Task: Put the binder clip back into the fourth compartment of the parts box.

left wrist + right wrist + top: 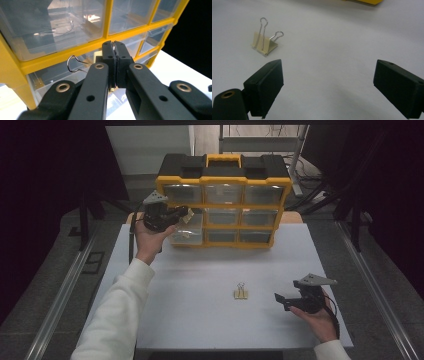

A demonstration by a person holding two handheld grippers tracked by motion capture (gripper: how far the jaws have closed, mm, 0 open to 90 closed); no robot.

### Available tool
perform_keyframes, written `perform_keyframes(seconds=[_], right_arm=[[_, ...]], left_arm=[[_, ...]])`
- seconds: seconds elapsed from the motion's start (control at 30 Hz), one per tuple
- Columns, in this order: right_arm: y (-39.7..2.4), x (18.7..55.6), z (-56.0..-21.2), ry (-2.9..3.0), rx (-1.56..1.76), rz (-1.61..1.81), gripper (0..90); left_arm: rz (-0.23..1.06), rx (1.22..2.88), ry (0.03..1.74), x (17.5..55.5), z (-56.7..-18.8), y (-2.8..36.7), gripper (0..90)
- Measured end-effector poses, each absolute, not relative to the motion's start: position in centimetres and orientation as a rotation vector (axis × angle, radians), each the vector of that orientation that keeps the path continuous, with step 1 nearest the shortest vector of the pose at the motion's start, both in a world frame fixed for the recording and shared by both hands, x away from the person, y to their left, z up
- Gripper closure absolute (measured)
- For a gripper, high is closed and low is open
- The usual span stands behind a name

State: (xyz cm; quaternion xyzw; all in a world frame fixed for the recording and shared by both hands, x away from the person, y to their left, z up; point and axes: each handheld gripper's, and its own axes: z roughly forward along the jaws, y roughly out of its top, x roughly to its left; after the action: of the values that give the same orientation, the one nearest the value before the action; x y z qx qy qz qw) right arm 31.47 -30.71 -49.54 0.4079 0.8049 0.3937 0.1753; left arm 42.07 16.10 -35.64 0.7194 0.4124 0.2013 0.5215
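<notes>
Binder clip, cream with wire handles, lies on the white counter just left of the right claw, whose jaws stand wide apart with nothing between them; the right gripper view shows one handle upright, the other folded down. Farther off, the left hand reaches up with its left claw closed tight on a second clip at the yellow drawer cabinet, by a pulled-out clear drawer.
</notes>
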Motion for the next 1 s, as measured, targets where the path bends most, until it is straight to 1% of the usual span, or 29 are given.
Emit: perform_keyframes(seconds=[0.27,0.3,0.33,0.4,0.43,0.47,0.53,0.6,0.73,1.0], right_arm=[[-30.8,31.5,-49.5,2.281,1.155,1.117,9.6],[-30.7,31.5,-49.5,2.281,1.154,1.116,9.6],[-30.7,31.5,-49.5,2.282,1.153,1.116,9.6],[-30.7,31.5,-49.5,2.282,1.152,1.115,9.6],[-30.7,31.5,-49.5,2.282,1.152,1.115,9.6],[-30.7,31.5,-49.5,2.280,1.154,1.114,9.7],[-30.7,31.5,-49.5,2.281,1.153,1.114,9.6],[-30.7,31.5,-49.6,2.282,1.152,1.113,9.7],[-30.7,31.4,-49.6,2.283,1.151,1.112,9.7],[-30.7,31.4,-49.6,2.283,1.151,1.112,9.6]], left_arm=[[0.486,1.726,1.009,42.5,-35.9,16.1,88.1],[0.484,1.726,1.008,42.6,-36.0,16.1,87.4],[0.473,1.722,1.004,42.6,-36.0,16.1,84.6],[0.495,1.707,1.000,42.5,-36.0,16.0,66.3],[0.496,1.695,0.991,42.3,-35.8,16.0,59.4],[0.489,1.695,0.985,42.2,-35.8,16.0,48.4],[0.471,1.705,0.959,41.8,-35.6,15.9,39.5],[0.458,1.712,0.938,41.4,-35.5,15.9,33.9],[0.385,1.719,0.900,40.5,-35.6,15.8,29.3],[0.274,1.760,0.807,38.7,-36.3,15.9,29.5]])
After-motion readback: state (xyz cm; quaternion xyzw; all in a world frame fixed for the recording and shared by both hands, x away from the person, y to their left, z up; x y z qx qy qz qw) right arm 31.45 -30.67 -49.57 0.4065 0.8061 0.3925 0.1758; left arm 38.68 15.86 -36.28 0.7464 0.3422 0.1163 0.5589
